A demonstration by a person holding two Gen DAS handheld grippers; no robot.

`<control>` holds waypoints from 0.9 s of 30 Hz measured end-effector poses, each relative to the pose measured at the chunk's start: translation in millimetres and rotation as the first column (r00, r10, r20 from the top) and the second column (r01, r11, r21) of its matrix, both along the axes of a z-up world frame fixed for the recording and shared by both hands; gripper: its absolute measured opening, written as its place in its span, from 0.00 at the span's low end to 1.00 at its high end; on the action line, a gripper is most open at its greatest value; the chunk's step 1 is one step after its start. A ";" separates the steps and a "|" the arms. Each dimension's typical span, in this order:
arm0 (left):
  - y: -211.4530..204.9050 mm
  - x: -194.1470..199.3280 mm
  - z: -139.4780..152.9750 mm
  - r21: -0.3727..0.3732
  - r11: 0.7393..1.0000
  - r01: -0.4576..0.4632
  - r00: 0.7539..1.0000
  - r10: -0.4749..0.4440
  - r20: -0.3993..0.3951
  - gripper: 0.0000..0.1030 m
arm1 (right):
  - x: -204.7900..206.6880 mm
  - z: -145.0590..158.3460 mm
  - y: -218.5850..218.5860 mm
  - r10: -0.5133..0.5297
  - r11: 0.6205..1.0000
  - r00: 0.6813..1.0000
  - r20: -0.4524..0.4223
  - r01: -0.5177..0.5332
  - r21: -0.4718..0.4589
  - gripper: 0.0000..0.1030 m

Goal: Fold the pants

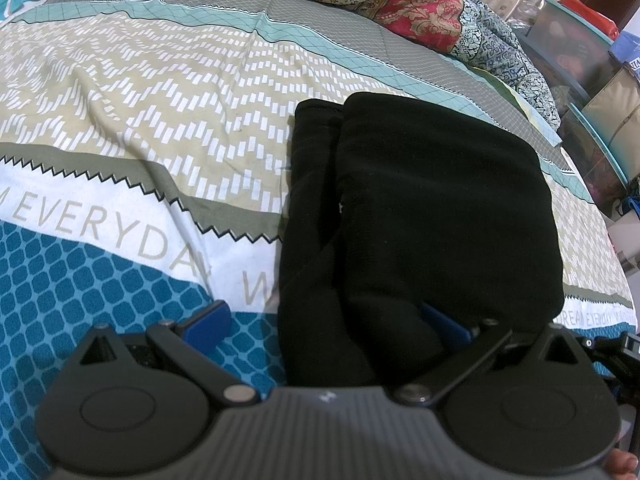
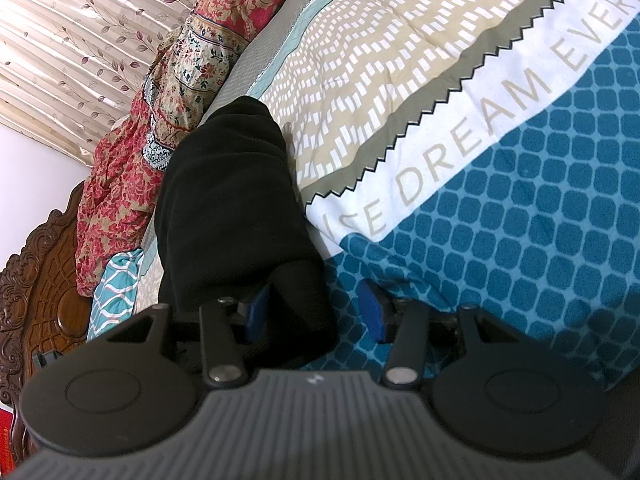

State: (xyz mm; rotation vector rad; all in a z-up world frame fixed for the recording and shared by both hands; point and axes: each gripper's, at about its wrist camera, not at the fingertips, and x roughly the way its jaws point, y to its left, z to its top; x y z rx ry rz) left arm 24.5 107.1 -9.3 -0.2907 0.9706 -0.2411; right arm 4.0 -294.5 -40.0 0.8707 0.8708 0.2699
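Note:
The black pants lie folded into a thick bundle on the patterned bedsheet. My left gripper stands wide open at the bundle's near end. Its left pad rests on the sheet clear of the cloth, and its right pad is tucked under the top fold. In the right wrist view the pants run away from my right gripper, which is open. A lower fold sits between its jaws, the left pad lies under the upper layer, and the right pad is apart from the cloth.
A red floral quilt is heaped along the far edge of the bed, also seen as the floral quilt beside the pants. A carved wooden headboard and a leaf-print curtain stand behind. Shelves with clutter lie past the bed's right edge.

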 end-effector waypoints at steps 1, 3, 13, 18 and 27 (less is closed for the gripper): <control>0.0 0.1 0.1 0.000 1.000 0.000 1.000 0.000 0.000 1.00 | 0.0 0.2 0.5 0.000 1.000 1.000 0.000 0.000 0.000 0.50; 0.2 0.1 0.0 0.000 1.000 0.000 1.000 0.000 0.000 1.00 | 0.1 0.1 0.4 0.000 1.000 1.000 0.000 0.000 0.000 0.50; 0.2 0.2 0.1 -0.001 1.000 0.001 1.000 -0.001 0.000 1.00 | 0.5 0.1 1.6 -0.001 1.000 1.000 0.000 0.001 0.000 0.50; 0.3 0.0 0.1 0.000 1.000 0.001 1.000 -0.001 0.001 1.00 | 0.8 -0.2 1.0 -0.001 1.000 1.000 0.000 0.001 -0.001 0.50; -0.1 0.0 0.3 0.000 1.000 0.002 1.000 -0.002 0.000 1.00 | 1.3 -0.2 1.7 -0.002 1.000 1.000 -0.001 0.002 -0.001 0.50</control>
